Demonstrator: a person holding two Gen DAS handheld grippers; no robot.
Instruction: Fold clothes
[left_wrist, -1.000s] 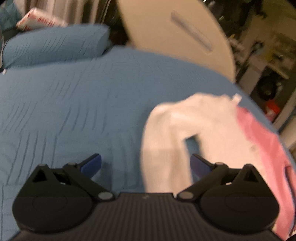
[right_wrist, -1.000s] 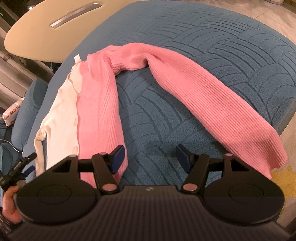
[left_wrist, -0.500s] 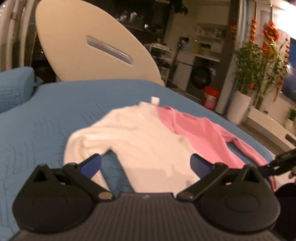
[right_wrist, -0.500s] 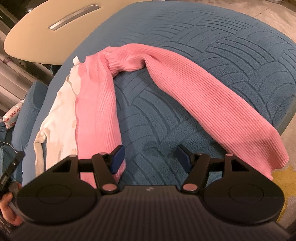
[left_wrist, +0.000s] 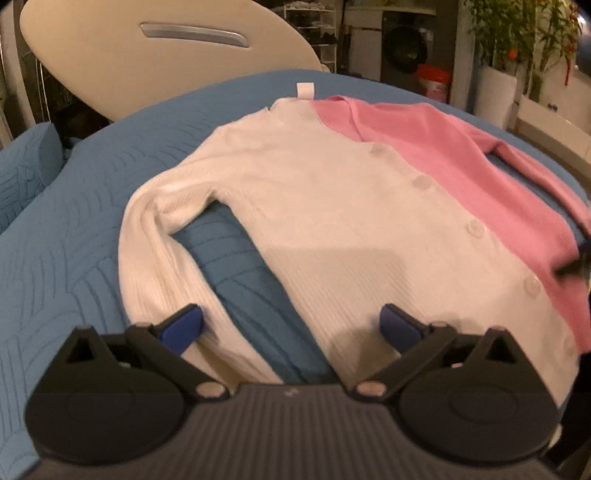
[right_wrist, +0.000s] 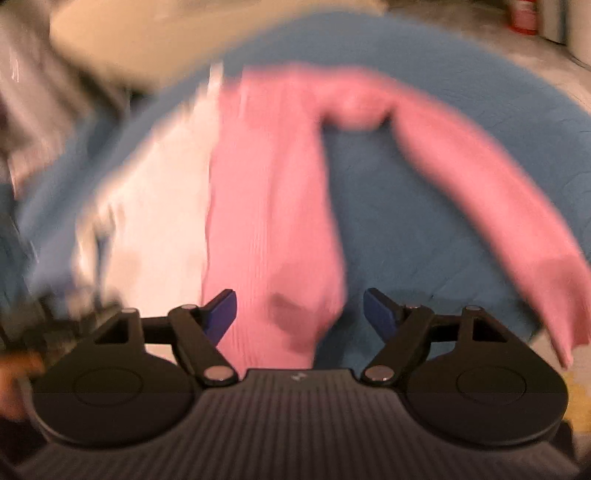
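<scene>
Left tongs (left_wrist: 291, 326): jaws spread wide, holding nothing, poised over the near edge of the cardigan (left_wrist: 332, 206); the white sleeve (left_wrist: 147, 258) runs down past the left fingertip (left_wrist: 183, 326), the hem of the white half lies under the right one, and a wedge of blue bed cover (left_wrist: 55, 258) shows between them. Right tongs (right_wrist: 300, 312): jaws have just been opening and stand wide, gripping nothing; the lower end of the pink front panel (right_wrist: 269, 229) lies between them, nearer the left fingertip (right_wrist: 221, 312), contact not discernible through the blur. Cardigan: one garment, half white and half pink, spread flat, buttoned front up on the bed, a row of buttons (left_wrist: 423, 181) along the colour join, a small white tag (left_wrist: 305, 90) at the collar. The pink sleeve (right_wrist: 491, 199) stretches away towards the bed's edge on the right. Beyond the bed: a beige headboard (left_wrist: 166, 55), a blue pillow (left_wrist: 26, 170) at far left, potted plants (left_wrist: 517, 37) at the back right.
</scene>
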